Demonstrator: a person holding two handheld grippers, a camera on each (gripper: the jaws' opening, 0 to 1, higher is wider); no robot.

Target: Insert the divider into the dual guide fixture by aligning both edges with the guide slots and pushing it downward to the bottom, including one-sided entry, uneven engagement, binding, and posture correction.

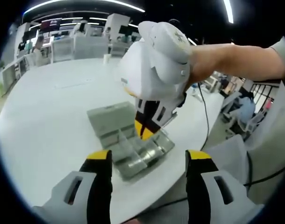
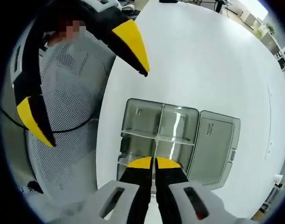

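Note:
A clear plastic box with inner compartments, the guide fixture, lies on a white round table, its lid folded open beside it. My right gripper points down into the box, jaws nearly together on a thin clear divider that stands along the box's middle. From the left gripper view, the right gripper reaches into the box from above, held by a hand. My left gripper hovers open just short of the box, holding nothing; it also appears as the left gripper beyond the table edge.
A person's forearm reaches in from the right. A grey mesh chair and a black cable sit just off the table edge. Desks and shelves fill the far background.

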